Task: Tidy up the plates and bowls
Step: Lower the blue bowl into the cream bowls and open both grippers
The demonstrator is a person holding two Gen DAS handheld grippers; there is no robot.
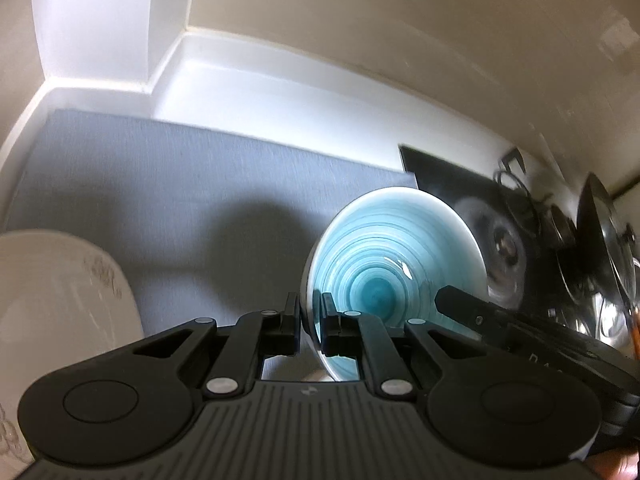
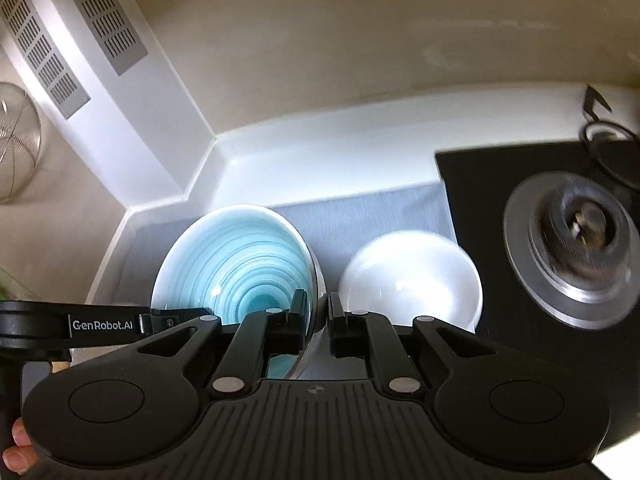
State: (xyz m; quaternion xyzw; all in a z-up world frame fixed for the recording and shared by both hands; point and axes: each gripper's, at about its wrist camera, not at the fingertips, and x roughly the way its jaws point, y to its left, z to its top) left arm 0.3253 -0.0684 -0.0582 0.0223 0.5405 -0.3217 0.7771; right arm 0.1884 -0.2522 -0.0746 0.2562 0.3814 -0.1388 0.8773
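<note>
- The left gripper (image 1: 311, 322) is clamping the near-left rim of the blue bowl (image 1: 394, 258); one finger is sitting outside the wall and the other inside, with the jaws nearly closed on the thin edge.
- The right gripper (image 2: 319, 322) is clamping the opposite rim of the same blue bowl (image 2: 236, 266), again with one finger on each side of the wall.
- The bowl is hanging between the two grippers above the grey mat (image 1: 160, 184), tilted so that its spiral interior is facing both cameras. It is not resting on the mat.
- The deciding relation: the bowl is lying directly ahead of both claws, its rim-to-rim line running from one gripper to the other. Neither hand is nearer, so both probably need to travel together to keep the bowl level.
- Left of the bowl, a white patterned plate (image 1: 60, 292) is sitting at the mat's near edge.
- Right of the bowl, a white bowl (image 2: 412, 280) is standing on the mat, just beside the right gripper's outer finger. It is the likely nesting target, though that is a judgement.
- Further right of the bowl, a black cooktop (image 2: 500, 200) with a burner (image 2: 572, 248) is adjoining the mat.
- Behind the bowl, a white counter upstand (image 2: 320, 152) is meeting a cream wall.
</note>
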